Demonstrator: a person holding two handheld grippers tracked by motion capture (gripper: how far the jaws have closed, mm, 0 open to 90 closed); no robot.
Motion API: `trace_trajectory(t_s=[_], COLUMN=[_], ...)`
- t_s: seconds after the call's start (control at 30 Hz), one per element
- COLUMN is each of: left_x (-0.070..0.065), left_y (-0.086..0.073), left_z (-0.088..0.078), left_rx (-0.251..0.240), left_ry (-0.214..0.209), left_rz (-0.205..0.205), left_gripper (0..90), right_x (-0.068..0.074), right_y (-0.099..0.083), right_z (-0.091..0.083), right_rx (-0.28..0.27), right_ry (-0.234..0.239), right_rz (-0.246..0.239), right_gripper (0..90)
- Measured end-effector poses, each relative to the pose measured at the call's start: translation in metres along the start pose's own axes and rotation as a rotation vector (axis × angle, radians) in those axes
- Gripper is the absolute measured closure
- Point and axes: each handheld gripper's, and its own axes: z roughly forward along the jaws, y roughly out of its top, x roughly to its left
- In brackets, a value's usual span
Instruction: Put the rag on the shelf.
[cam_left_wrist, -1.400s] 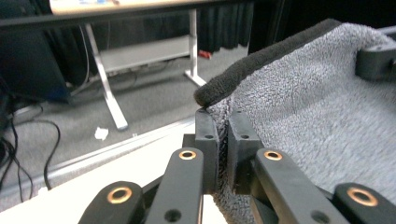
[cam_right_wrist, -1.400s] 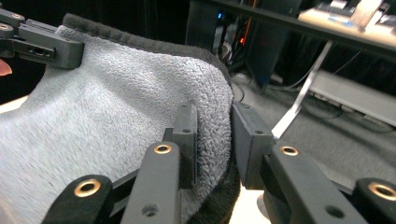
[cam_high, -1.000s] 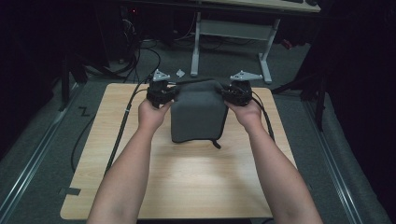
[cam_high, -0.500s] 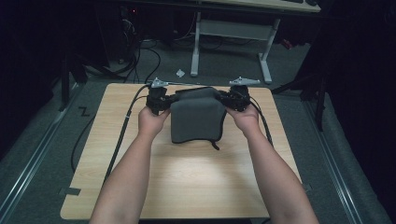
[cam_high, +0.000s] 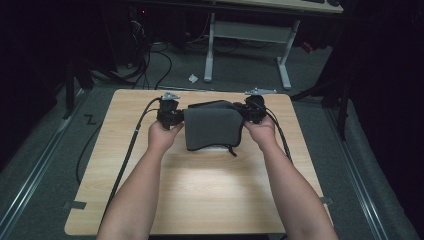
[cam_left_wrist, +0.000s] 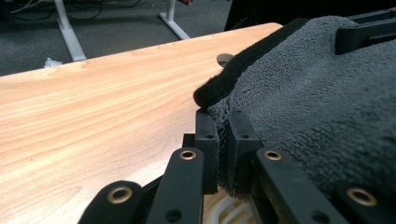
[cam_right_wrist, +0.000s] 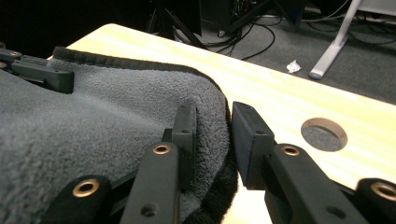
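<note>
1. Your left gripper (cam_left_wrist: 223, 140) is pinched tight on one side edge of the folded grey towel (cam_high: 212, 127); the fleece is squeezed between its jaws.
2. Your right gripper (cam_right_wrist: 215, 140) has just been opening. Its inner jaw presses into the towel's other edge, while the outer jaw stands off with a gap, so that grip is letting go.
3. The towel spans between both grippers and lies on the wooden table (cam_high: 200, 195), draped over something white underneath.
4. Risk: with one side freed first, any pull from your left hand would drag the fold askew.
5. Risk: fleece may snag on the right inner jaw as you withdraw, lifting the top layer.
</note>
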Motion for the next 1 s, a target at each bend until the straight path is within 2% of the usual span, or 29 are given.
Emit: trace_trajectory(t_s=[0.17, 0.23, 0.3, 0.37, 0.6, 0.77, 0.83, 1.0], left_x=[0.0, 0.001, 0.003, 0.003, 0.0, 0.003, 0.004, 0.009], left_y=[-0.004, -0.006, -0.007, -0.008, -0.006, -0.006, -0.006, -0.005], left_z=[0.0, 0.0, -0.001, -0.002, -0.005, -0.007, -0.008, -0.015], left_rx=[0.01, 0.013, 0.014, 0.017, 0.018, 0.016, 0.015, -0.016], left_ry=[-0.014, -0.025, -0.031, -0.032, -0.016, -0.001, 0.017, 0.046], left_rz=[-0.011, -0.021, -0.036, -0.042, -0.035, -0.044, -0.047, -0.07], left_gripper=[84.5, 84.1, 82.9, 80.6, 77.7, 72.6, 69.1, 62.7], right_x=[-0.002, -0.002, -0.004, -0.005, -0.012, -0.015, -0.016, -0.017], right_y=[-0.002, -0.001, 0.0, 0.001, 0.006, 0.006, 0.006, 0.006], right_z=[0.0, -0.002, -0.004, -0.008, -0.019, -0.022, -0.022, -0.026], right_rx=[0.001, 0.002, -0.005, -0.012, -0.055, -0.049, -0.046, -0.05], right_ry=[-0.018, -0.051, -0.055, -0.08, -0.115, -0.126, -0.129, -0.134], right_rz=[0.015, 0.016, 0.021, 0.015, 0.029, 0.024, 0.024, 0.02], right_gripper=[63.8, 58.6, 56.9, 55.9, 52.3, 52.2, 52.2, 52.1])
